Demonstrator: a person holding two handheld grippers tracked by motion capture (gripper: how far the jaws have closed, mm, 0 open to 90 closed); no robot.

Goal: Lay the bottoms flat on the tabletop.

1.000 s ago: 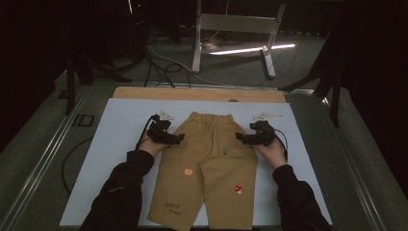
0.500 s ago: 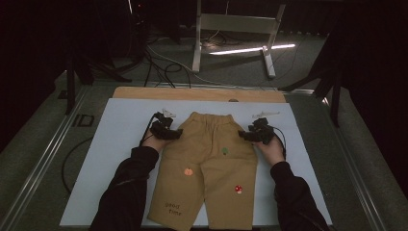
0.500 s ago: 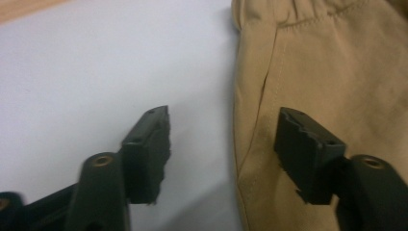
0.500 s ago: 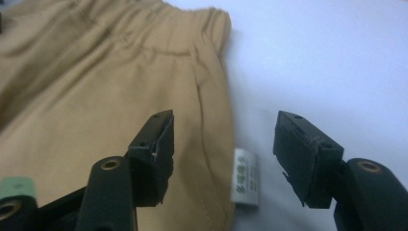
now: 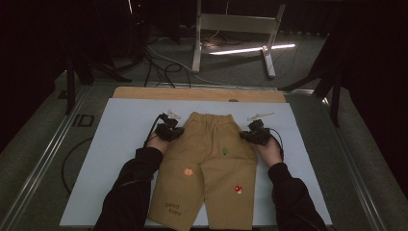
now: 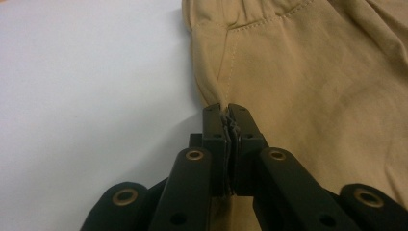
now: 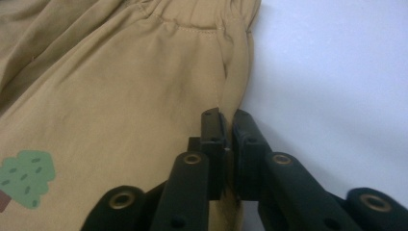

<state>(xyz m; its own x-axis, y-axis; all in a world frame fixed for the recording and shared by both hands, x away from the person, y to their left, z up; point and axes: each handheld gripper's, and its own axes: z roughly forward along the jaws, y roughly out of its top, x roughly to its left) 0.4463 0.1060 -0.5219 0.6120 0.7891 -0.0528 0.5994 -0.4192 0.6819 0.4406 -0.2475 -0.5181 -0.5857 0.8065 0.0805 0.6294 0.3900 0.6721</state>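
A pair of small tan trousers (image 5: pixel 211 159) lies flat on the white sheet (image 5: pixel 120 139), waistband at the far end, legs towards the person. Small patches of a tree, a pumpkin and a mushroom dot its front. My left gripper (image 5: pixel 169 132) sits at the left side seam below the waistband; in the left gripper view its jaws (image 6: pixel 227 113) have just closed and pinch the trousers' (image 6: pixel 312 96) edge. My right gripper (image 5: pixel 255 136) mirrors it at the right side seam; its jaws (image 7: pixel 226 118) have just closed on the trousers' (image 7: pixel 120 96) hem fold.
The white sheet covers a wooden board (image 5: pixel 197 94) on a dark framed table. Two small pale objects (image 5: pixel 260 116) lie beyond the waistband. Cables (image 5: pixel 163 67) and a metal stand (image 5: pixel 235 29) occupy the floor behind.
Both grippers have shut on the trousers' side edges; the hands have hardly moved and the trousers lie where they were.
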